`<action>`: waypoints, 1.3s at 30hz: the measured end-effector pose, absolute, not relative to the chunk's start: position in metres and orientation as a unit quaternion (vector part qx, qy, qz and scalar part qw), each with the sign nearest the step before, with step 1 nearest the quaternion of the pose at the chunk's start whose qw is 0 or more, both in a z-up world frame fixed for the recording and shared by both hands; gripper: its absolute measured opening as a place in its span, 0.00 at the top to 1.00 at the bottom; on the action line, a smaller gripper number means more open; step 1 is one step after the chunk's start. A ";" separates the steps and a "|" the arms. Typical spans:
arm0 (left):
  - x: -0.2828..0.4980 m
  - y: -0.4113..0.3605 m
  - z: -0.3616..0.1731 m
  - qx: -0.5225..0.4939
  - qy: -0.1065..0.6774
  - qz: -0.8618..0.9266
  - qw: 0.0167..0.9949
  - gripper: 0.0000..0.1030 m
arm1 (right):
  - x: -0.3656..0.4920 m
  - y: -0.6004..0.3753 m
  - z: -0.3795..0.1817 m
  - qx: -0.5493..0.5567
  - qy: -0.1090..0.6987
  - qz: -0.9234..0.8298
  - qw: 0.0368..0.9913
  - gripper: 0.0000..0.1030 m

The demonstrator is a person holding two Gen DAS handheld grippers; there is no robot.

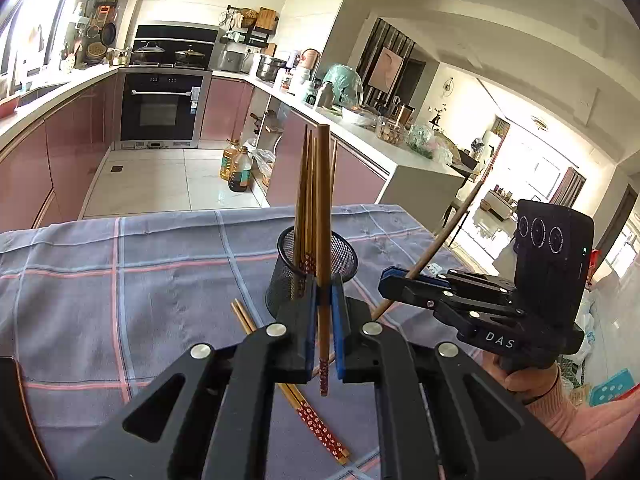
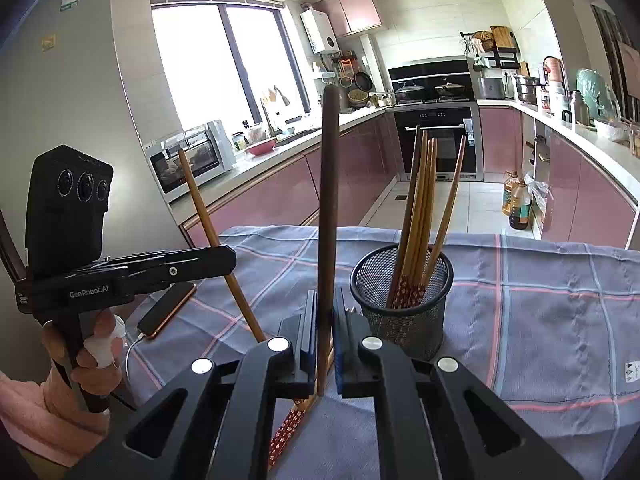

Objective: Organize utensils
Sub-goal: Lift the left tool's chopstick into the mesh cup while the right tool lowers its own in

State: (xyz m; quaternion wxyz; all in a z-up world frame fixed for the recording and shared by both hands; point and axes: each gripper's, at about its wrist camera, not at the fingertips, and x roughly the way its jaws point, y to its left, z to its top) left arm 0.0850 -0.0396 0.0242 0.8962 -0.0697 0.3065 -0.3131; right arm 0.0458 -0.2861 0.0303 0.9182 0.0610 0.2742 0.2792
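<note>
A black mesh cup (image 1: 316, 270) stands on the checked cloth and holds several wooden chopsticks (image 1: 306, 200); it also shows in the right wrist view (image 2: 402, 300). My left gripper (image 1: 324, 328) is shut on one chopstick (image 1: 324, 220), held upright just in front of the cup. My right gripper (image 2: 326, 340) is shut on another chopstick (image 2: 328, 200), also upright, left of the cup. In the left wrist view the right gripper (image 1: 394, 276) holds its chopstick (image 1: 440, 240) slanted. A loose pair of chopsticks (image 1: 316, 424) lies on the cloth below the left gripper.
The table is covered by a blue-grey checked cloth (image 1: 120, 280). A phone (image 2: 166, 310) with a cable lies at its left edge. Kitchen counters (image 1: 380, 136), an oven (image 1: 160, 108) and oil bottles (image 1: 236, 168) stand beyond the table.
</note>
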 end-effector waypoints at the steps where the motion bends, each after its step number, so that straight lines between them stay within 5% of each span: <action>1: 0.087 -0.040 0.027 -0.071 0.304 -0.313 0.897 0.93 | 0.046 -0.287 0.034 0.061 0.271 0.280 0.919 0.94; 20: 0.113 -0.062 0.092 -0.063 0.225 -0.312 0.921 0.93 | 0.074 -0.305 0.106 0.047 0.190 0.251 0.948 0.94; 39: 0.138 -0.096 0.078 -0.009 0.254 -0.288 0.923 0.93 | 0.127 -0.306 0.079 0.061 0.223 0.227 0.946 0.94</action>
